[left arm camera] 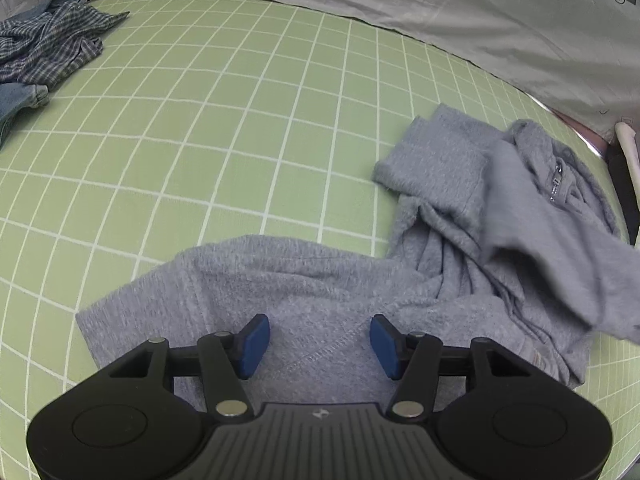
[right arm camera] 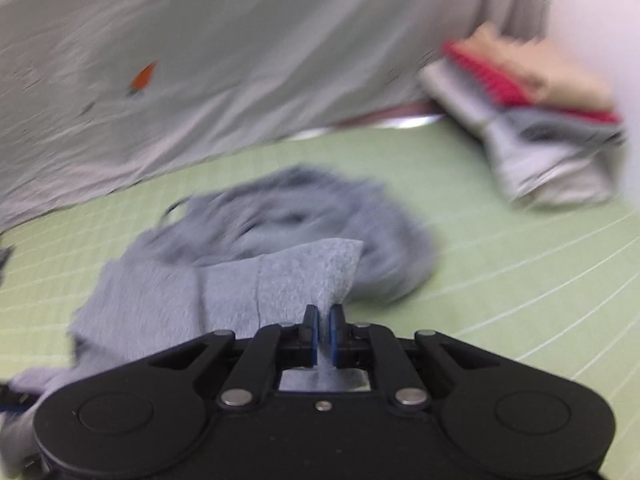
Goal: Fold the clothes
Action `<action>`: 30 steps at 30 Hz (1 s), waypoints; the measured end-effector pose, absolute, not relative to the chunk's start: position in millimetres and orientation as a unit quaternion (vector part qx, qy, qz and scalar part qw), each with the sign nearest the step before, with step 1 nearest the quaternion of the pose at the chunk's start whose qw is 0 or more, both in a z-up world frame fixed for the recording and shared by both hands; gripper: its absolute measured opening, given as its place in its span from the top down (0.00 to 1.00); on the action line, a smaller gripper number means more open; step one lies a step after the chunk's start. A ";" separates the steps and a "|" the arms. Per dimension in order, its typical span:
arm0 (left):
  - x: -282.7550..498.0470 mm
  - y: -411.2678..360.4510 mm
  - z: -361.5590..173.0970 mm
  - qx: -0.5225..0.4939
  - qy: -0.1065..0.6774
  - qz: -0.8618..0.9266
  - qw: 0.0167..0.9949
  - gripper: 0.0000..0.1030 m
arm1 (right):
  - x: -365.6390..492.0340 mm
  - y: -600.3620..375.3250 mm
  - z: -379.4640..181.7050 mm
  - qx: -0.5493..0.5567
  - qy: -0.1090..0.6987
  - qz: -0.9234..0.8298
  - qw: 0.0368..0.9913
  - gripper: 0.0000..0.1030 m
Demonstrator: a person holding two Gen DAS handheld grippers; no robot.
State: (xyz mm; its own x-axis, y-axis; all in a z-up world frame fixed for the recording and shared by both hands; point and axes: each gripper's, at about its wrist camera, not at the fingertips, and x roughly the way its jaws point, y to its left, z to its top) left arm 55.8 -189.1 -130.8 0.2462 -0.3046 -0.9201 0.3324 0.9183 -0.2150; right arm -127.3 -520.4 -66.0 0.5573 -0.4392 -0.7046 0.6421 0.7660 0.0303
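Our right gripper [right arm camera: 324, 322] pinches the grey sweater [right arm camera: 280, 280], jaws nearly closed on its cuff. Our left gripper [left arm camera: 318, 340] hovers over it, jaws wide and holding nothing.

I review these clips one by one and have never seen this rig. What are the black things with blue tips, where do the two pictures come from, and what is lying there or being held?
They are hand-held tongs, one in each of a person's hands, each with a fisheye camera looking along its fingers. The left view shows the left tongs open above a grey zip sweatshirt lying crumpled on a green grid mat. The right view, blurred, shows the right tongs shut on a flap of that sweatshirt. A plaid shirt lies at the mat's far left and a stack of folded clothes at its far right. A pale sheet hangs behind.
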 end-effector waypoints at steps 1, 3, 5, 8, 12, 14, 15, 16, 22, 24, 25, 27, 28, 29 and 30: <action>56.0 -188.8 -132.6 0.011 0.581 -0.201 0.788 0.42 | -133.0 -533.0 -62.3 0.128 0.348 -0.336 0.866 0.94; 56.7 -187.5 -134.3 0.008 0.582 -0.201 0.788 0.41 | -146.2 -560.8 -56.1 0.086 0.340 -0.399 0.848 0.94; 57.3 -186.2 -135.8 0.005 0.583 -0.201 0.787 0.41 | -164.1 -593.4 -50.7 0.045 0.329 -0.472 0.817 0.94; 58.1 -186.5 -136.5 0.004 0.583 -0.199 0.788 0.40 | -192.2 -640.7 -43.8 0.029 0.328 -0.564 0.757 0.94; 63.0 -192.0 -128.5 -0.001 0.572 -0.196 0.796 0.40 | -210.5 -661.0 -50.5 0.063 0.347 -0.573 0.740 0.83; 68.8 -194.5 -122.1 -0.008 0.561 -0.199 0.803 0.40 | -213.4 -656.6 -59.9 0.091 0.351 -0.553 0.750 0.62; 73.8 -196.4 -119.4 -0.014 0.558 -0.203 0.804 0.40 | -211.0 -650.8 -67.5 0.103 0.356 -0.542 0.754 0.60; 79.0 -200.6 -117.8 -0.018 0.555 -0.207 0.805 0.38 | -205.4 -643.8 -76.5 0.113 0.366 -0.531 0.755 0.57; 117.7 -236.9 -122.3 -0.030 0.547 -0.244 0.800 0.35 | -165.4 -604.0 -120.5 0.170 0.407 -0.465 0.768 0.47; 128.7 -248.9 -129.4 -0.037 0.553 -0.251 0.794 0.35 | -151.2 -594.0 -125.7 0.184 0.415 -0.444 0.773 0.46; 133.1 -254.8 -132.7 -0.039 0.555 -0.255 0.791 0.35 | -145.9 -588.7 -127.9 0.188 0.418 -0.433 0.776 0.45; 139.2 -267.7 -138.3 -0.030 0.557 -0.261 0.788 0.36 | -139.1 -578.5 -130.5 0.186 0.424 -0.421 0.780 0.43; 139.9 -271.7 -139.8 -0.023 0.556 -0.266 0.787 0.38 | -136.1 -575.5 -131.1 0.185 0.428 -0.417 0.781 0.42; 140.6 -275.6 -141.3 -0.016 0.555 -0.272 0.786 0.42 | -134.4 -574.8 -132.2 0.183 0.431 -0.413 0.781 0.42; 141.3 -279.5 -142.8 -0.009 0.553 -0.277 0.786 0.55 | -133.4 -573.9 -133.3 0.180 0.435 -0.412 0.780 0.42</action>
State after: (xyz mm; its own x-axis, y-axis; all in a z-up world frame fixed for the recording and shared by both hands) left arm 141.3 -279.5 -142.8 0.2348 -0.4452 -0.8641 0.4243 0.8467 -0.3210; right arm -133.4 -573.9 -133.3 0.2831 -0.4858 -0.8270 0.7992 0.5961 -0.0765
